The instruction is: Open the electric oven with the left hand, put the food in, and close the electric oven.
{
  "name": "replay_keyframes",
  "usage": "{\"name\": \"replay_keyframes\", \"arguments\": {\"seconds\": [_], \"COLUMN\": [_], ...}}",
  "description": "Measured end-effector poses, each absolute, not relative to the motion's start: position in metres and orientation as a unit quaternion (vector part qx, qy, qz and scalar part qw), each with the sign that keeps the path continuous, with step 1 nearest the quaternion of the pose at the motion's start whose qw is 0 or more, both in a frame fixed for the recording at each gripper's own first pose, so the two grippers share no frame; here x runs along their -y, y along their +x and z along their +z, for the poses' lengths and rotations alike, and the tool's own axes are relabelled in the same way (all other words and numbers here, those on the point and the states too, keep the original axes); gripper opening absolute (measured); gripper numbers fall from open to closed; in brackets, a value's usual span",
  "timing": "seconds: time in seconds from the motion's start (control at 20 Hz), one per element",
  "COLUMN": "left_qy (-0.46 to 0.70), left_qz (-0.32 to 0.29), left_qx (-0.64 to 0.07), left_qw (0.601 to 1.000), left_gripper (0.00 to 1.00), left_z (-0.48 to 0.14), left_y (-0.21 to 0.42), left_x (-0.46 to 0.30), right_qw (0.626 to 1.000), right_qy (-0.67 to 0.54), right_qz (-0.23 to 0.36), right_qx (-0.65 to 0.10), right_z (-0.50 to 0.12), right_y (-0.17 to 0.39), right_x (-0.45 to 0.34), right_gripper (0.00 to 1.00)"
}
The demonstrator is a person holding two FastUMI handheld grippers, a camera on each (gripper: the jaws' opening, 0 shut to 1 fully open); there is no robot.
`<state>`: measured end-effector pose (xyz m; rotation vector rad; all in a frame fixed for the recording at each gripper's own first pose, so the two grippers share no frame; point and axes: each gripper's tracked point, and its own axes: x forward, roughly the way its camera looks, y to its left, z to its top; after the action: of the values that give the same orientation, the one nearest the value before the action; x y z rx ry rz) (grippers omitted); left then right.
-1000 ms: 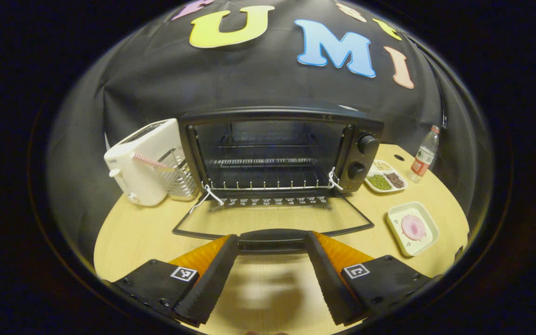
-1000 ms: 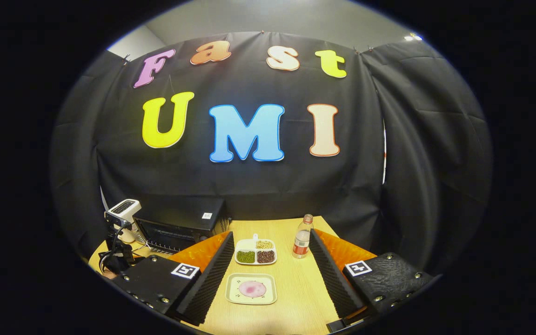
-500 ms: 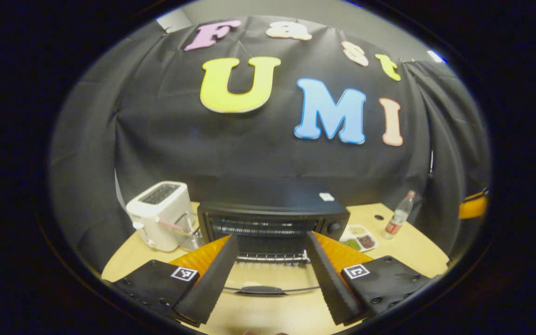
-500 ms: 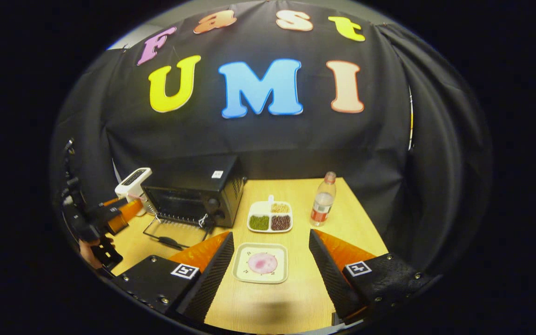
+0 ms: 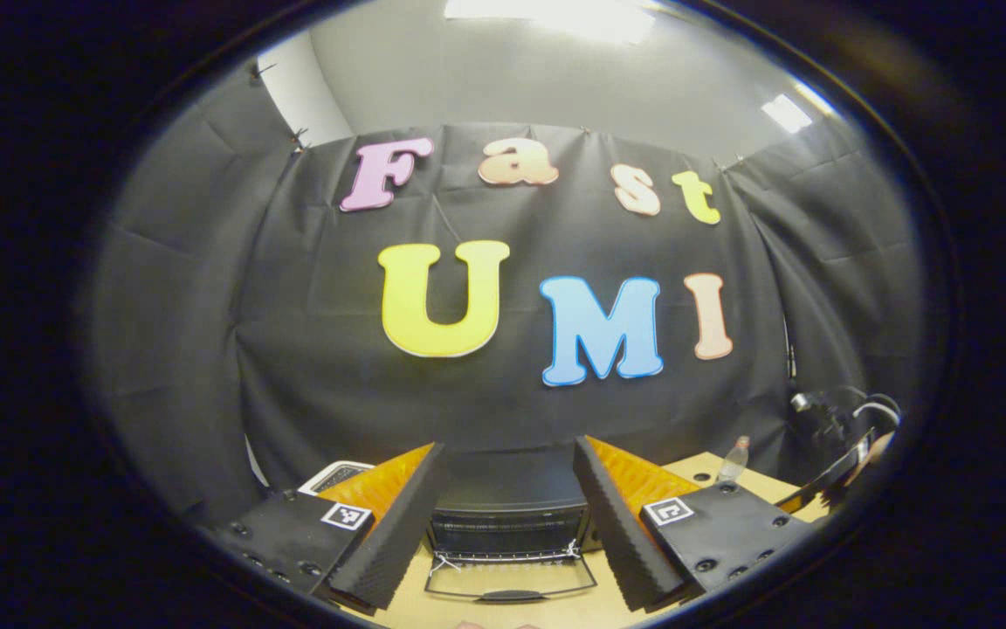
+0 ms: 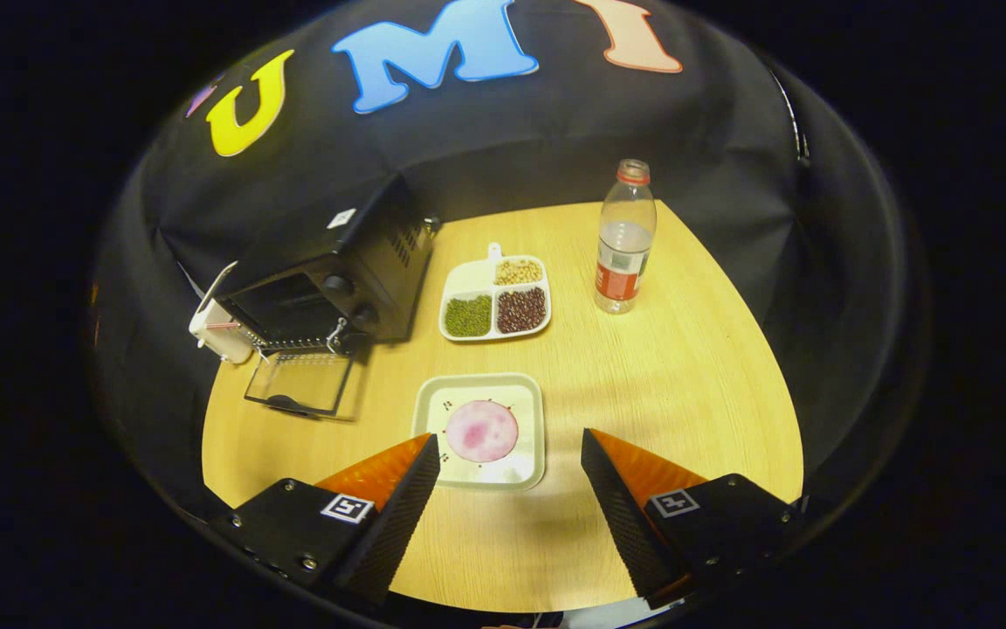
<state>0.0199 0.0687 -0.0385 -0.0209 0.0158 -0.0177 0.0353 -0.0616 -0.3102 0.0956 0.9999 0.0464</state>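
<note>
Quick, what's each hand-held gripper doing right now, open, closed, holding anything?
Left hand-held gripper: open, holding nothing, oven door down ahead.
Right hand-held gripper: open, holding nothing, above the food plate.

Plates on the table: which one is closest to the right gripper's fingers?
The square plate with the round pink food, just ahead of the right gripper. The divided tray of beans lies farther back, beside the oven.
</note>
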Motion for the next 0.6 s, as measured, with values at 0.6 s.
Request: {"name": "replay_keyframes", "arguments": {"seconds": [0.6], "left_qy": [-0.003], "left_qz": [0.029], "left_qx": [-0.037], "left_qw": [0.999], "left_gripper": [0.99], "left_z": [-0.058], "left_y": [-0.003], "left_x": [-0.097], "right_qw": [0.794], "right_qy": [-0.019], "right_qz": [-0.023], "right_qx": [-0.608], "right_z": [-0.417], "right_y": [0.075], "right_x": [0.091], "right_gripper": [0.99]}}
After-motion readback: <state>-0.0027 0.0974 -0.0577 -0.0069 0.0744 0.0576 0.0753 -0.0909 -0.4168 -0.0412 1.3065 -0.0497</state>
